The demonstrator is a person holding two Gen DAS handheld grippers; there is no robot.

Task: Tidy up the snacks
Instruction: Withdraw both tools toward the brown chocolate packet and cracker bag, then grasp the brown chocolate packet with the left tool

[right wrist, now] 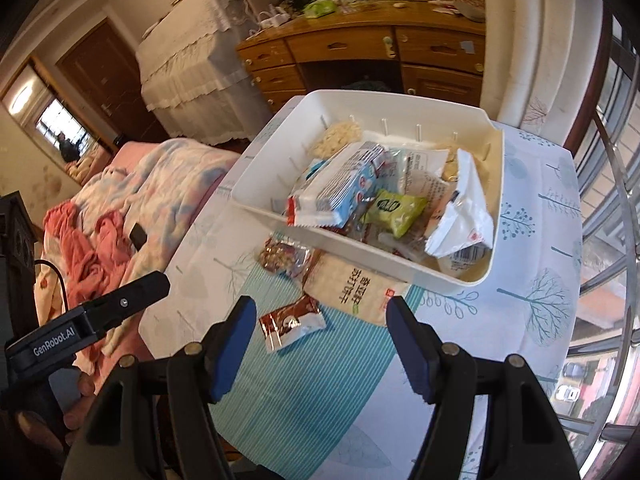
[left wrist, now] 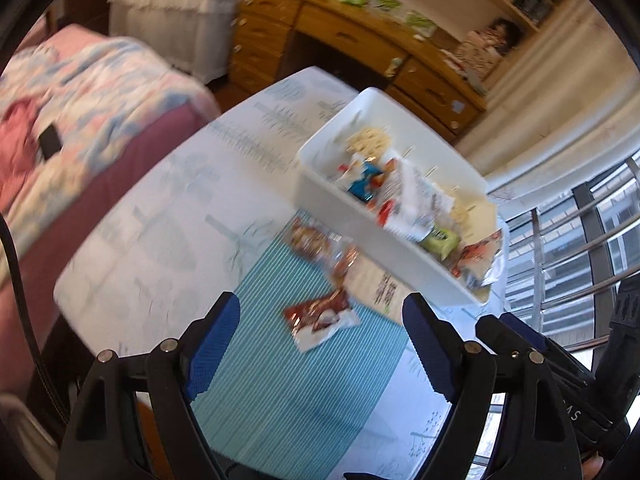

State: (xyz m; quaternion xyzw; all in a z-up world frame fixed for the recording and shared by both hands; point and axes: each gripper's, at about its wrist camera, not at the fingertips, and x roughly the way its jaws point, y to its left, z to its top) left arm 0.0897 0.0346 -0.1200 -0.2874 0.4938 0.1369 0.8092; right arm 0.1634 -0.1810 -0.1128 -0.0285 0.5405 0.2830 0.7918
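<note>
A white bin point(left wrist: 332, 192) point(right wrist: 276, 164) full of snack packets stands on the table. In front of it, on a teal striped mat point(left wrist: 296, 392) point(right wrist: 316, 384), lie a small brown-and-white packet point(left wrist: 320, 318) point(right wrist: 291, 322), a beige packet with print point(left wrist: 378, 290) point(right wrist: 352, 290) and a clear bag of reddish snacks point(left wrist: 310, 238) point(right wrist: 284, 258). My left gripper point(left wrist: 322, 344) hovers open above the mat, the small packet between and beyond its fingertips. My right gripper point(right wrist: 322, 344) is also open with nothing between its fingers, over the same packet. The left view is blurred.
The table carries a white cloth with tree prints point(right wrist: 536, 248). A bed with a pink and blue quilt point(left wrist: 80, 92) point(right wrist: 132, 208) lies to the left. A wooden desk point(left wrist: 352, 44) point(right wrist: 360, 52) stands behind the table. Window railings point(right wrist: 608, 184) run along the right.
</note>
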